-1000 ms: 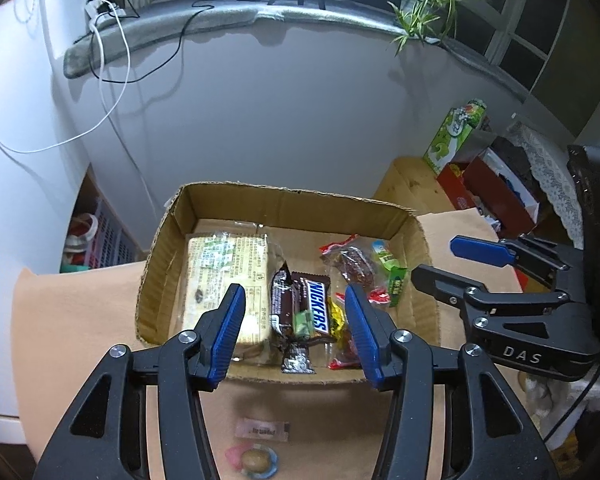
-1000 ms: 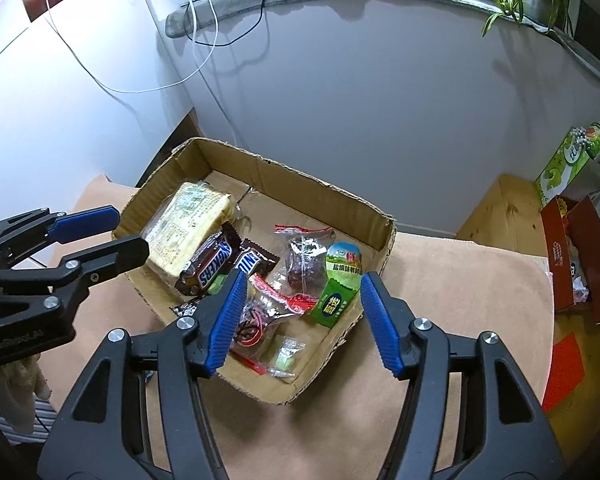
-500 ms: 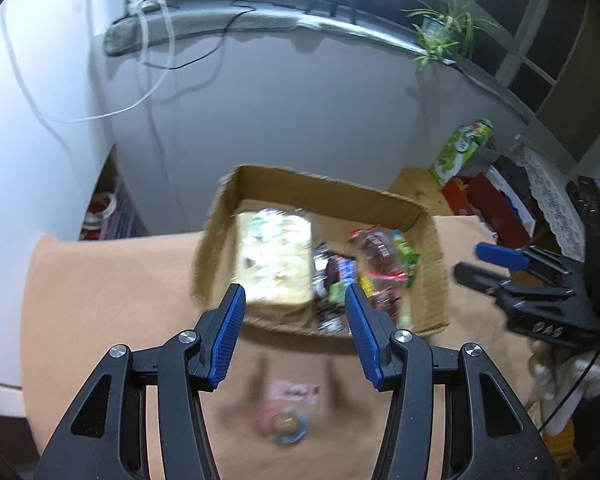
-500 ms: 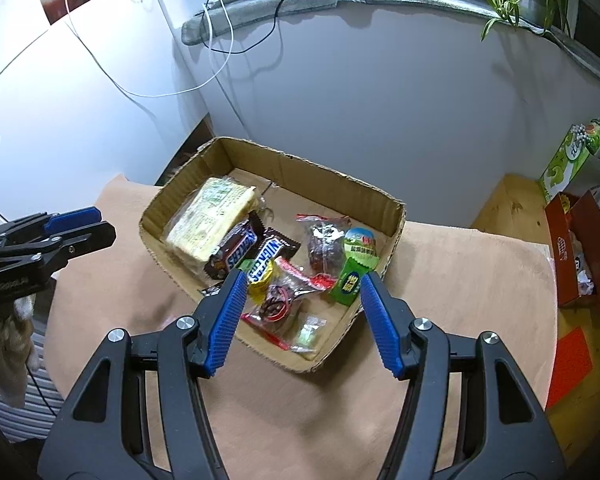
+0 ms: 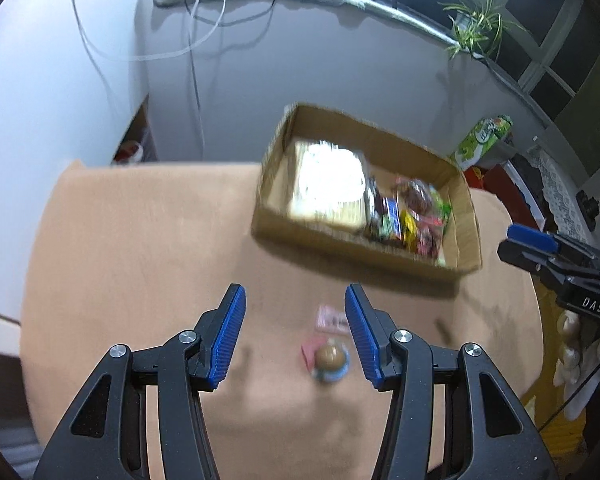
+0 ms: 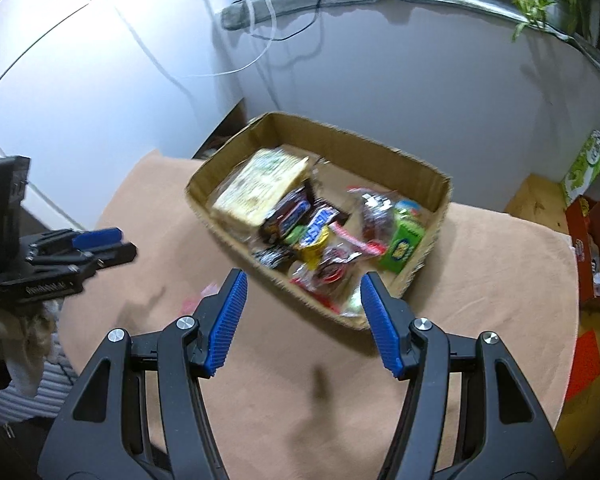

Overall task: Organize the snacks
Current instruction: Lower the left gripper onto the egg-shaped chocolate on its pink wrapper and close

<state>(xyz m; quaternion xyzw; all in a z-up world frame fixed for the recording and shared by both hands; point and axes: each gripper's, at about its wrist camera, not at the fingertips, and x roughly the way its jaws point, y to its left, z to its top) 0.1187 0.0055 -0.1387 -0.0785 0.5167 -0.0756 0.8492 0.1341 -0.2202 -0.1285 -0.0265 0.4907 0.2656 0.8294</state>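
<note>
Cloth in a tan shade covers the table [image 5: 132, 264], and everything for the job sits on it. Toward the far side stands an open cardboard box [image 6: 384, 152], low-walled and already loaded with snacks. A big pale packet [image 6: 260, 190] lies flat at the box's left end; beside it are dark chocolate bars [image 6: 288, 214], a heap of small red and yellow wrapped sweets [image 6: 332, 258], and a green carton [image 6: 404, 238] leaning against the right wall.

Outside the box, on the bare cloth in front of its near wall, lie two loose pieces. One is a small pink sachet [image 5: 332, 317], blurred, and just nearer the camera is a round brown sweet in a light blue cup [image 5: 329, 358], with a bit of pink wrapper at its left edge.

The left gripper [image 5: 294, 332] hangs above the cloth, pointing steeply down, its blue-padded fingers [image 5: 228, 336] apart and with nothing between the pads. In its own view the round sweet shows in the gap between the fingers, close to the right-hand one, and the sachet just past it near that finger's tip; both lie on the cloth below, untouched.

The right gripper [image 6: 304, 320] is likewise spread and empty, held above the box's near wall, with the heap of small sweets framed between its fingers. In the left wrist view it shows well off at the right edge.
</note>
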